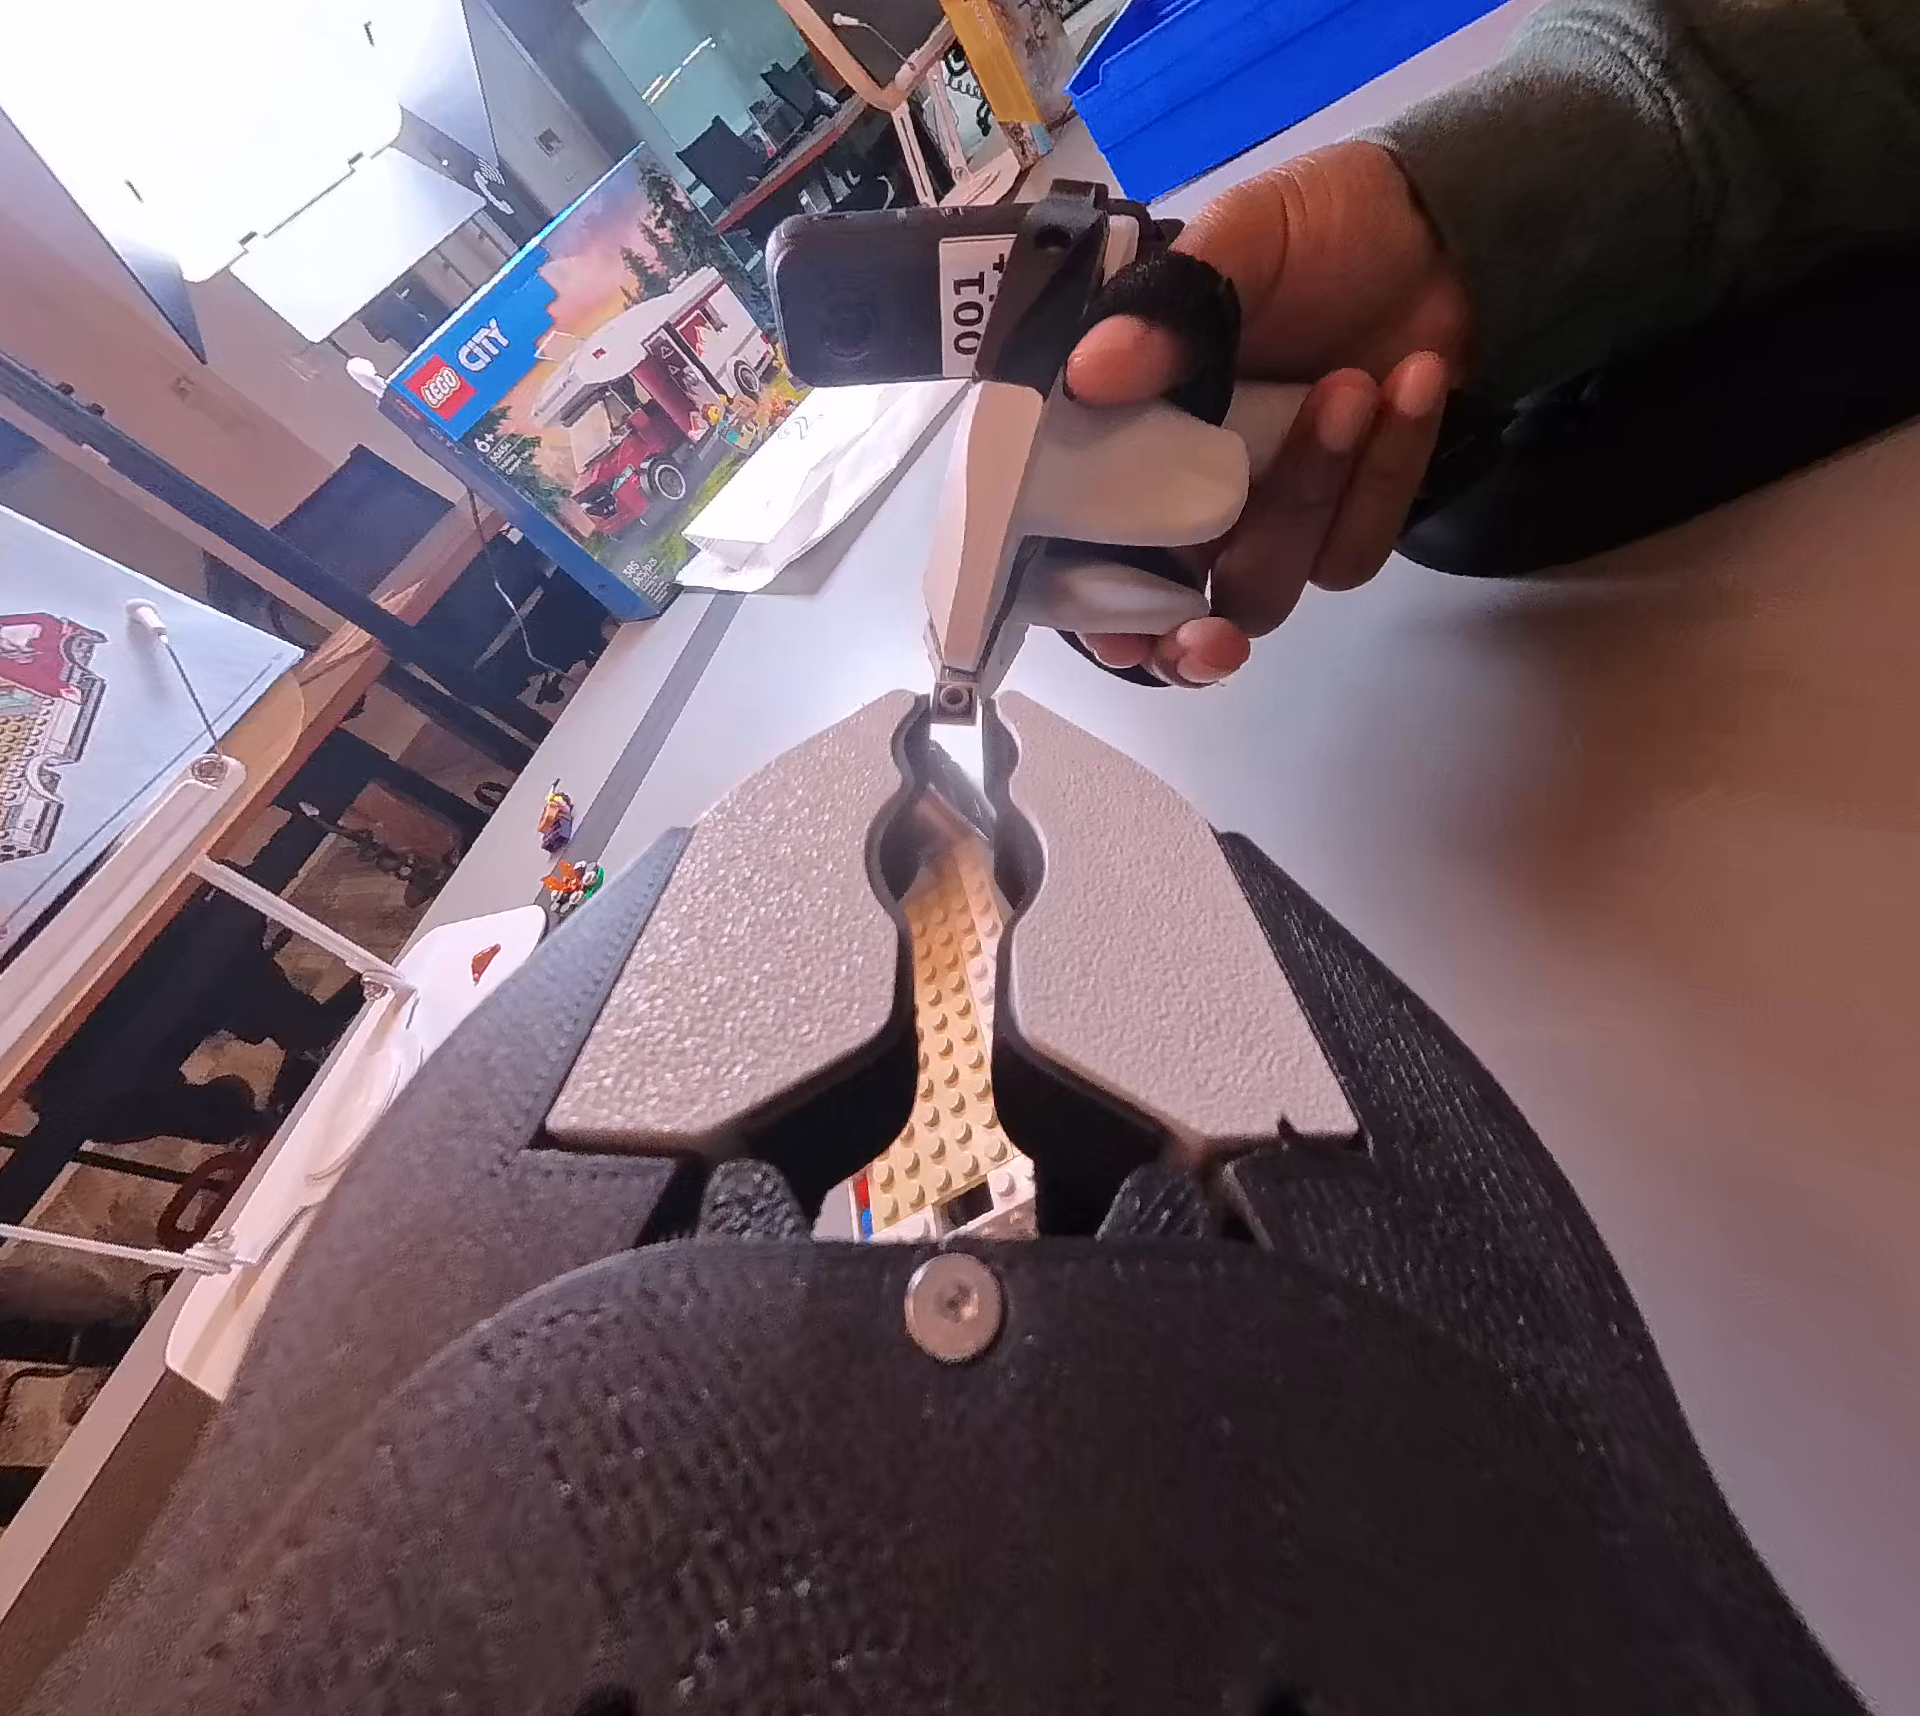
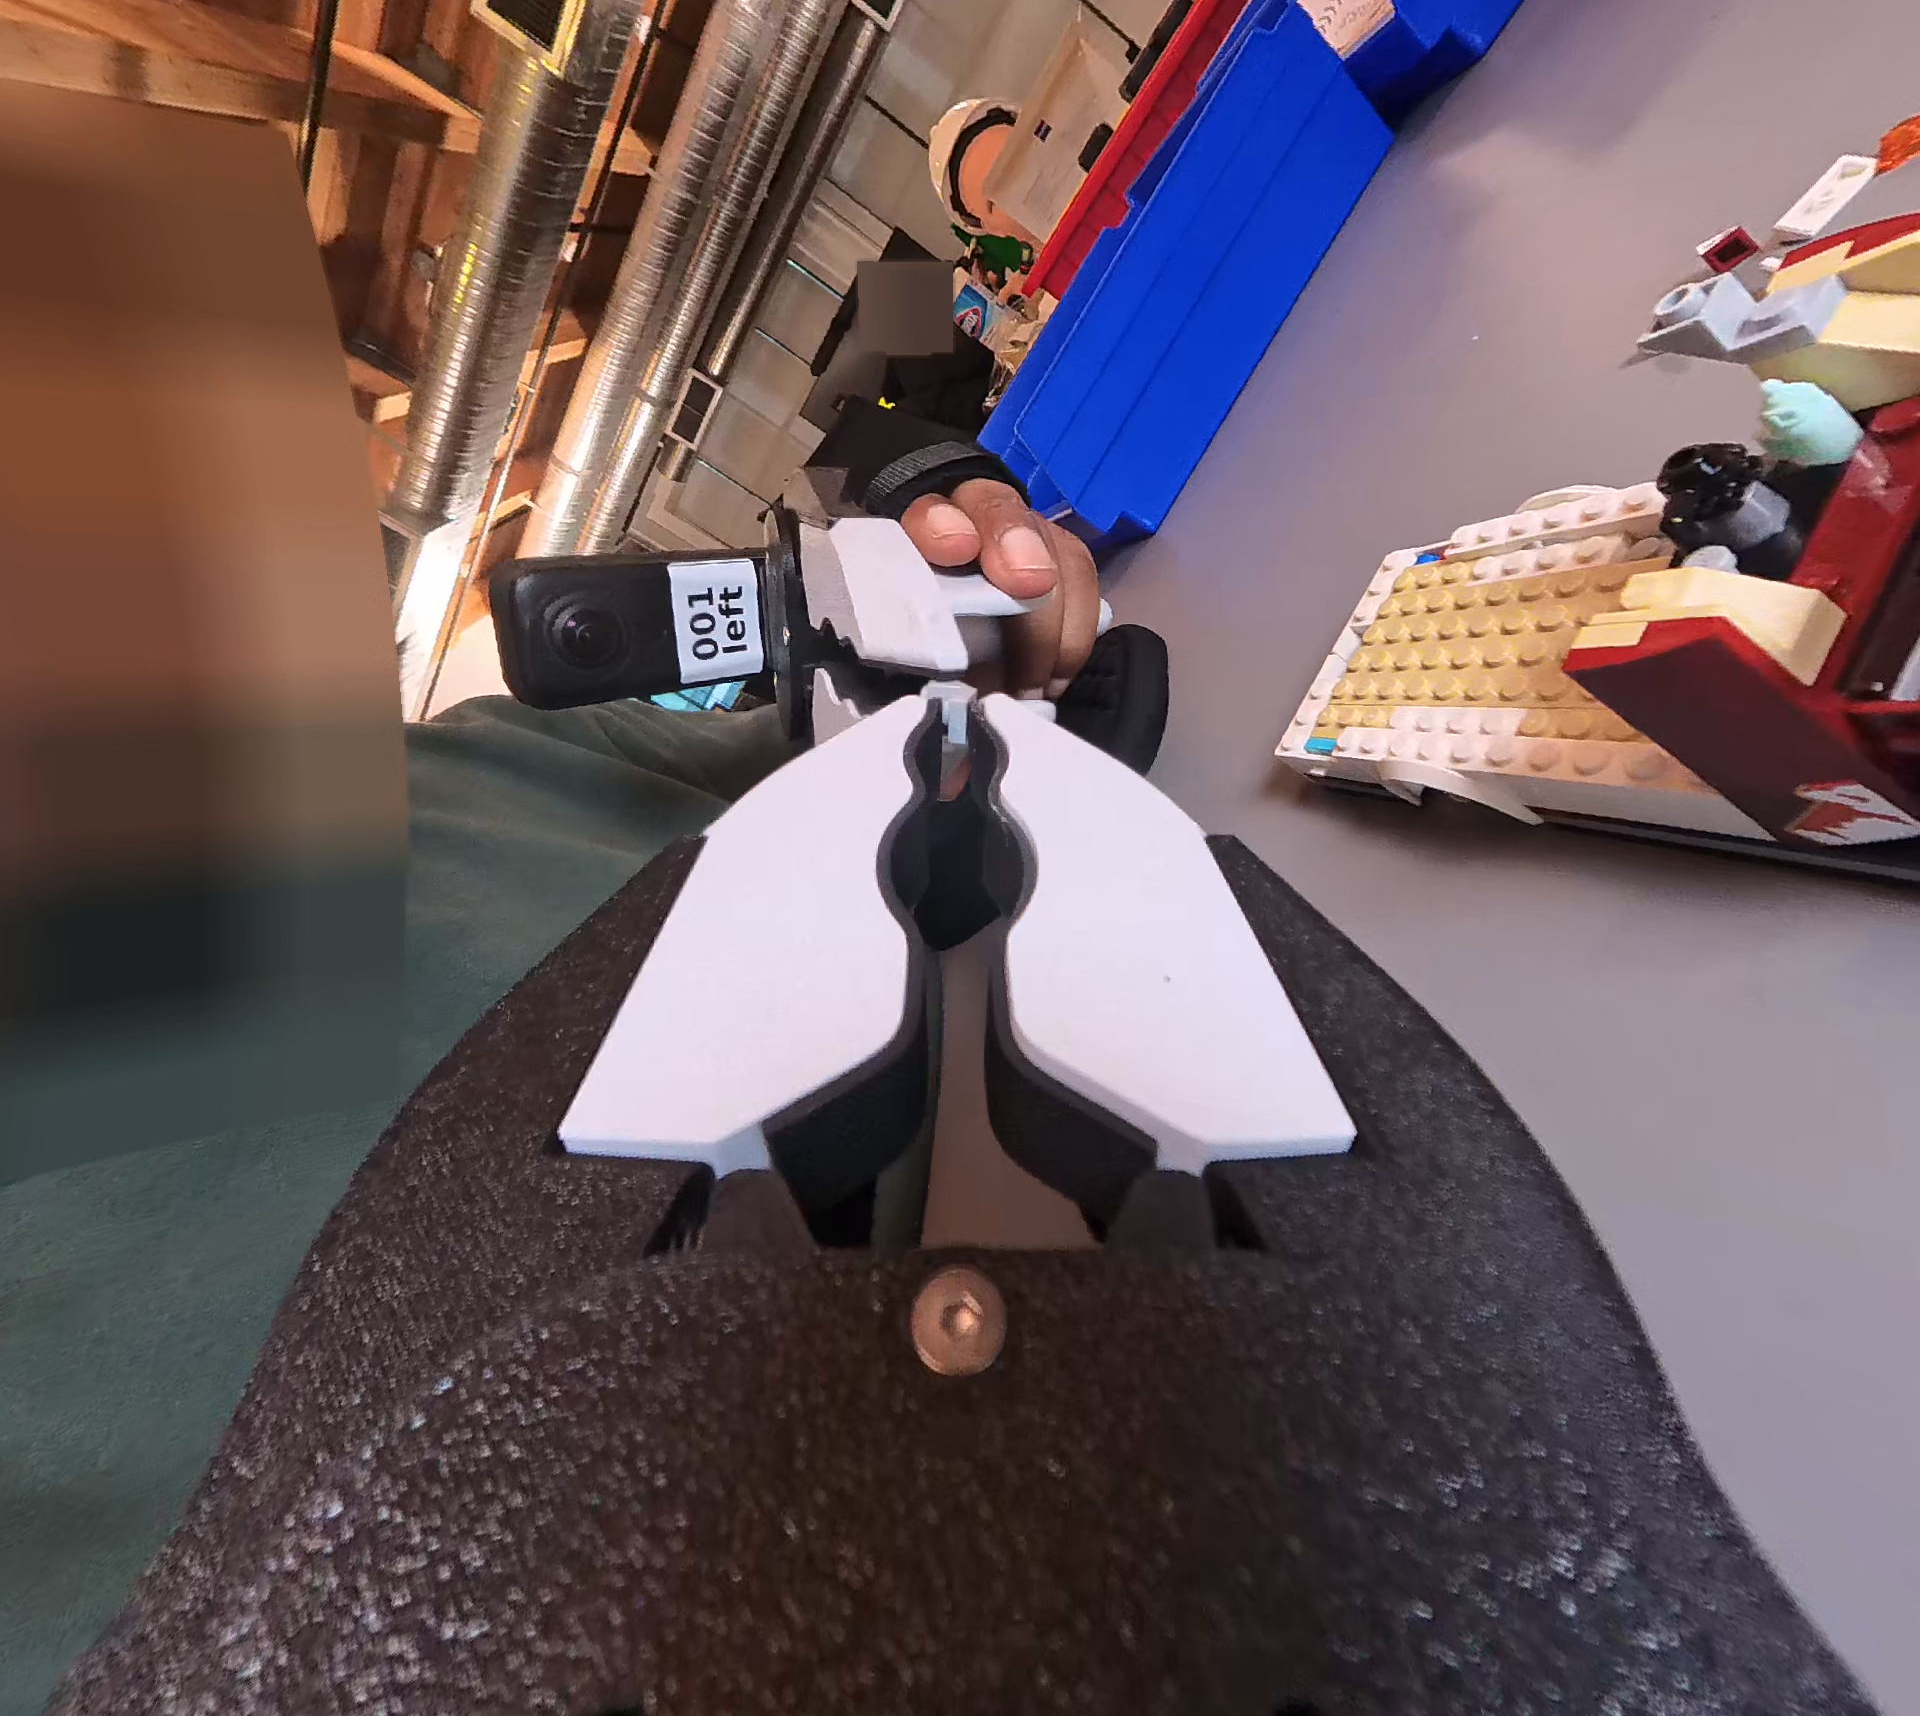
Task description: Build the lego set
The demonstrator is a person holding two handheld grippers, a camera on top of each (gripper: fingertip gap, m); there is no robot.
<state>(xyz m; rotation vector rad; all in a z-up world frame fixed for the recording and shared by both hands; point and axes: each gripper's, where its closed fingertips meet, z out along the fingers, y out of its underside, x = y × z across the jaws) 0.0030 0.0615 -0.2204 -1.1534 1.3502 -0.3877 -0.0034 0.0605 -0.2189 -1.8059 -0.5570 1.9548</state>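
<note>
Two grippers meet tip to tip above the grey tabletop [image 2: 1558, 1095], and we take that surface as our landmark. Our left gripper [image 1: 954, 710] has its fingers nearly together, pinching a small dark grey square piece [image 1: 953, 698] at its tips. The right gripper [image 2: 952, 716], likewise narrowed to a slit, grips a small white piece [image 2: 952, 710]. The two tips touch or nearly touch; we cannot tell whether the pieces are joined. On the tabletop lies the partly built lego camper with tan studded floor and dark red walls [image 2: 1621, 658]; in the right wrist view its long axis runs from the lower left towards the upper right. Through the left gripper's gap its tan plate [image 1: 951, 1022] stretches away from the camera.
</note>
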